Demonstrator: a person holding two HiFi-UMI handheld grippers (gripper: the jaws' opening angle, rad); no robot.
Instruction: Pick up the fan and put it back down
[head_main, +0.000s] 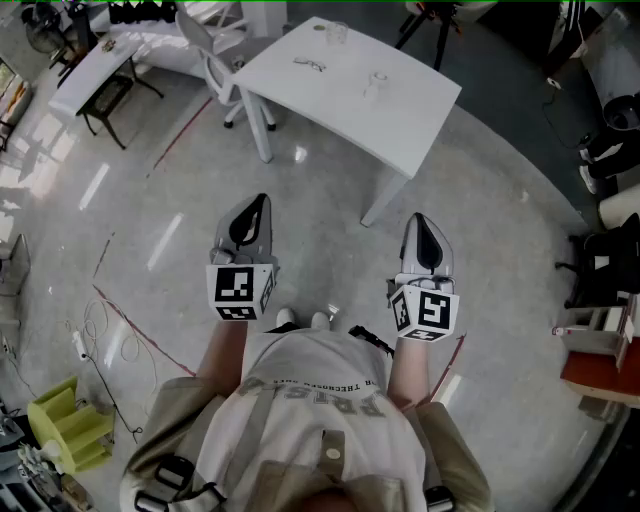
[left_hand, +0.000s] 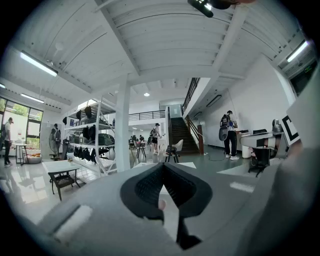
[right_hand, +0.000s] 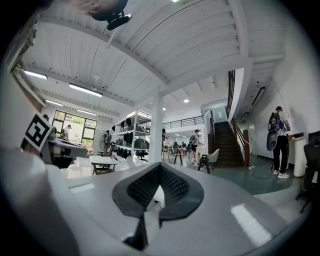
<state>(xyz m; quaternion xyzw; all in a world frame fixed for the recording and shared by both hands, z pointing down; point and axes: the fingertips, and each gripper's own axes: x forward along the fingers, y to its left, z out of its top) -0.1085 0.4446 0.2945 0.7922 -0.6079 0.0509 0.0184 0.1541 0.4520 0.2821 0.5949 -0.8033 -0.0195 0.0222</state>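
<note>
The left tongs (head_main: 256, 210) are shut tight, and nothing is between them. The right tongs (head_main: 421, 228) are shut too, and they hold nothing. Both point out over the shiny grey floor (head_main: 330, 250), in front of the person (head_main: 310, 400) who holds them.

A white counter (head_main: 400, 110) stands a little way ahead. A few small things lie on it, but they are too small to name. None of them looks like a fan.

The only thing that looks like a fan is far off. In the right gripper view, a standing fan (right_hand: 106, 140) with a dark round head is next to the shelves (right_hand: 127, 140), well apart from both tongs. It is tiny in the picture, so I cannot be sure it is the one to pick up.

If it is, I think it will be tall and a bit wobbly, with a heavy foot and a heavy head. The cage round the blades is probably thin wire and would bend, so that is a bad place to squeeze. The pole is likely hard and smooth, maybe slippery. The pole looks like the best place to hold, one pair of tongs above the other, keeping the fan upright. Both tongs need to open first.
</note>
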